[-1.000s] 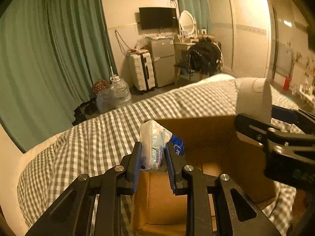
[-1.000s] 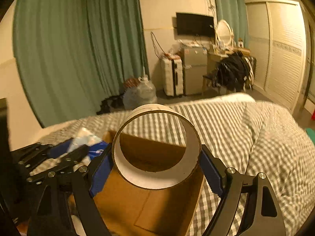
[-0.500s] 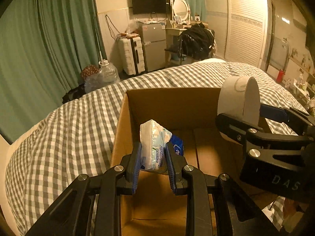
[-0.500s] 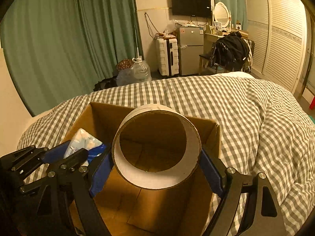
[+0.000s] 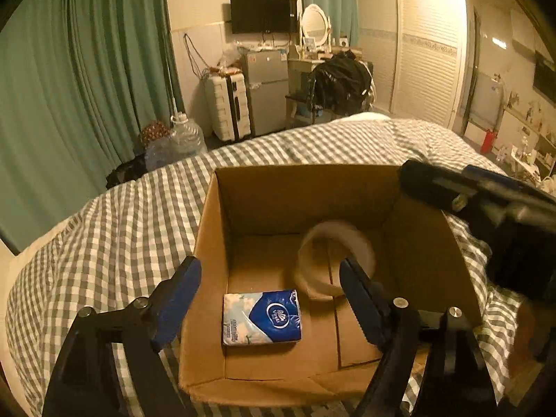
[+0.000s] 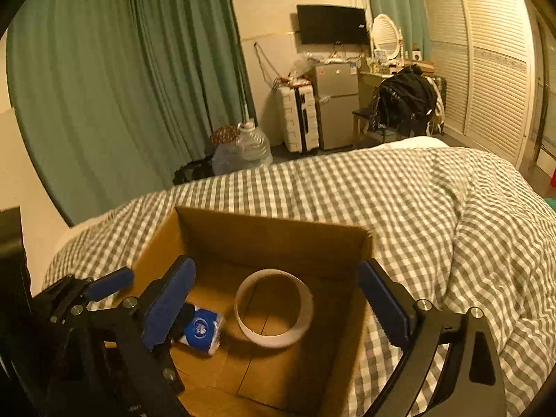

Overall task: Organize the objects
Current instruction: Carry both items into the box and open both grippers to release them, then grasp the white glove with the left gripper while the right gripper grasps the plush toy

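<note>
so both things you were carrying are now inside the cardboard box (image 5: 215, 243) that sits on the checked bed (image 5: 104, 243). the tissue pack (image 5: 261, 318) lies flat on the box floor, near the front left, and the tape roll (image 5: 335, 259) is beside it toward the middle, blurred in the left view, so it may not have settled; in the right view it looks tipped on its side with the hole facing you. your left gripper (image 5: 271, 305) has its jaws opening, spread wide with nothing pinched; the pack shows between them only because it lies below on the box floor. your right gripper (image 6: 278, 307) is likewise opening, jaws wide apart and free of the roll, which is beneath them and not touched. as far as these views show, this part of the organizing is done: two items dropped in, none held. i see no other loose item on the bed to collect, though the views cover little behind you, so i cannot tell what is left.
</note>
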Motion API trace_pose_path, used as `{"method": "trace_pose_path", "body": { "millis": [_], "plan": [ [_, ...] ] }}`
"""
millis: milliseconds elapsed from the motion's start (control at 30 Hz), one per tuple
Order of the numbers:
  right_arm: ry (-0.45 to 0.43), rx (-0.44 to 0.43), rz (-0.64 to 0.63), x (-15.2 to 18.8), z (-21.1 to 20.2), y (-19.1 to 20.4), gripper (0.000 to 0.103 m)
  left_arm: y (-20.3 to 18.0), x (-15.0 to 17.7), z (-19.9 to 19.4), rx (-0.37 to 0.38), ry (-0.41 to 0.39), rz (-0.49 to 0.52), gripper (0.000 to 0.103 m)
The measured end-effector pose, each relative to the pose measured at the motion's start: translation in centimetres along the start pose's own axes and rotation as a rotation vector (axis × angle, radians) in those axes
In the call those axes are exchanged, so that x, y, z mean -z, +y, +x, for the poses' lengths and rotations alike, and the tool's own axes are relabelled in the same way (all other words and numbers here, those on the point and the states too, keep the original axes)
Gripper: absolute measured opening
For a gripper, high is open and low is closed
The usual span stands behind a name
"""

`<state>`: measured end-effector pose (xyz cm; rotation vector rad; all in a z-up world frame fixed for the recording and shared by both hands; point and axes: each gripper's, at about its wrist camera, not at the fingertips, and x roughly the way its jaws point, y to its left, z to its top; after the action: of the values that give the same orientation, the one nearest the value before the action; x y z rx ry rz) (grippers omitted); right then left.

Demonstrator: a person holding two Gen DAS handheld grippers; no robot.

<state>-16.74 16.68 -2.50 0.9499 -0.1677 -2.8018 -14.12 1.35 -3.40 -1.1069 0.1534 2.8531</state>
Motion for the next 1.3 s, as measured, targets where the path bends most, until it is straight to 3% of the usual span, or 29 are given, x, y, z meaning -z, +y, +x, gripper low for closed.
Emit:
{"method": "trace_pose_path", "body": {
  "millis": [333,500,700,900,1100,1300],
  "plan": [
    [-0.138,0.065,0.032,-0.2,-9.8,-0.6,0.095,0.3,1.1,-6.8,0.007,-0.065,-0.063,0.093],
    [-0.124,0.075,0.018,0.8,-12.6,0.1,0.095,0.1,2.7,-9.4,-0.003,-0.076,-0.096,0.094],
    [-0.046,0.094,-0.040,4.2,-13.0,1.2,0.095,-0.1,6.5,-9.5,-0.059,-0.026,-0.074,0.095],
    [0.071,0.141,-0.069,10.2,-12.3,0.8,0.095,0.0,10.2,-8.2,-0.088,0.056,-0.054,0.095],
    [0.210,0.123,-0.075,15.6,-11.1,0.3,0.095,-1.1,13.7,-7.7,-0.094,0.109,0.008,0.095],
    [0.297,0.074,-0.092,19.0,-10.3,1.0,0.095,-1.4,15.6,-6.9,-0.093,0.168,0.021,0.095]
  ]
}}
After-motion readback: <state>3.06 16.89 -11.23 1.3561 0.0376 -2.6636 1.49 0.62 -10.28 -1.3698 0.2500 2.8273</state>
